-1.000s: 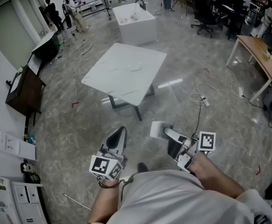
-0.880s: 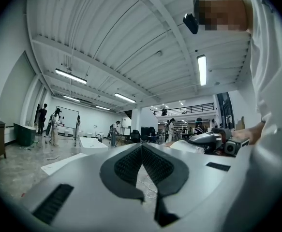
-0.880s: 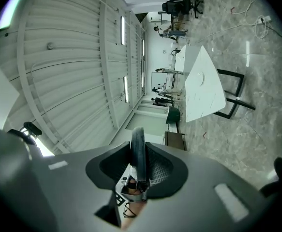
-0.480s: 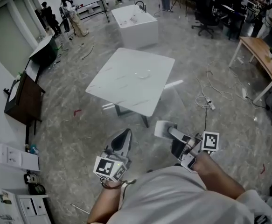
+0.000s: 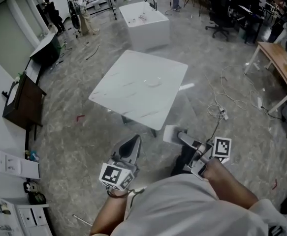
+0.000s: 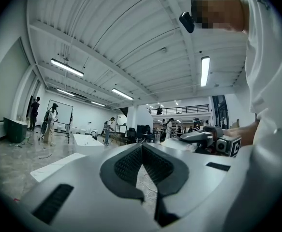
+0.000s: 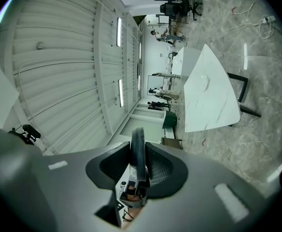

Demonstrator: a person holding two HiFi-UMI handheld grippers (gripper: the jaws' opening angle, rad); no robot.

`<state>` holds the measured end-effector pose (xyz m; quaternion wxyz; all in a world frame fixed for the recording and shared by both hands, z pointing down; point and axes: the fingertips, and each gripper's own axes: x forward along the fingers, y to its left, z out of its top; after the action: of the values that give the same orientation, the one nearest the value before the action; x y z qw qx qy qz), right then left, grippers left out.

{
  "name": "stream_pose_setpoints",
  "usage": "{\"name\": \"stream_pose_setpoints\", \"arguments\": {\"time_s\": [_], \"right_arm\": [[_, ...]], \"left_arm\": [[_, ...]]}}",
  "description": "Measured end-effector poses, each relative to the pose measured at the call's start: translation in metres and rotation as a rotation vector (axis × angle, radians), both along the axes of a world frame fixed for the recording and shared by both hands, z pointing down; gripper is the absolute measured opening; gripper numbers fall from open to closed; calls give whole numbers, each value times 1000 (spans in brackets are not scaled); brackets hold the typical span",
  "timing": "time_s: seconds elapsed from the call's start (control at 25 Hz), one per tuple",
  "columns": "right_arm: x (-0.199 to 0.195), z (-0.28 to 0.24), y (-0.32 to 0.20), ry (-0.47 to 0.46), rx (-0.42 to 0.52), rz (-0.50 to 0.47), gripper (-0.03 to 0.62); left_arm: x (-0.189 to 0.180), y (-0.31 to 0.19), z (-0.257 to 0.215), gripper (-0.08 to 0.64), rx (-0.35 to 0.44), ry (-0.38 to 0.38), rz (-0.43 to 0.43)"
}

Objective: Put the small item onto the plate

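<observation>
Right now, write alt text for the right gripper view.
The right gripper is shut on a thin dark rounded item, seen edge-on between its jaws. Beyond it, in a sideways-tilted picture, a white square table with a small pale round plate on it stands on a grey floor.

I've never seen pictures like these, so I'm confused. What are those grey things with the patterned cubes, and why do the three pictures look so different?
There's no robot here. A person holds a tool in each hand, and each tool ends in a claw. One picture comes from a camera on the person's head, looking down. The other two come from cameras riding on the tools. The left claw is shut and empty. The right claw pinches a thin dark thing. Ahead on the floor stands a white table with a plate on it.
</observation>
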<state>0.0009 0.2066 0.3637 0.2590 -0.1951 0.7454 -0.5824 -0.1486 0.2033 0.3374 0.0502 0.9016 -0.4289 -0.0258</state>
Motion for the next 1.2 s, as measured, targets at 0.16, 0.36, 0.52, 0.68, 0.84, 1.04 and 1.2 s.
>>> {"name": "stream_pose_setpoints", "arguments": {"time_s": [0.16, 0.36, 0.52, 0.68, 0.84, 1.04, 1.2], "right_arm": [[17, 1, -48, -8, 2, -32, 97], [47, -3, -114, -21, 22, -86, 97], [70, -2, -157, -36, 9, -126, 97], [83, 1, -190, -43, -2, -173, 97], [89, 0, -217, -44, 6, -192, 97], [94, 7, -247, -56, -5, -184, 97], [98, 10, -271, -48, -12, -153, 97]], "left_arm": [[20, -40, 4, 6, -4, -1, -27], [54, -99, 1, 6, 13, 0, -78], [79, -140, 0, 6, 3, -12, -119], [94, -171, 4, 6, 1, -22, -153], [101, -197, 1, 6, -10, -38, -171], [106, -232, 8, 6, -24, -37, -166], [112, -263, 10, 6, -25, -44, -135]]}}
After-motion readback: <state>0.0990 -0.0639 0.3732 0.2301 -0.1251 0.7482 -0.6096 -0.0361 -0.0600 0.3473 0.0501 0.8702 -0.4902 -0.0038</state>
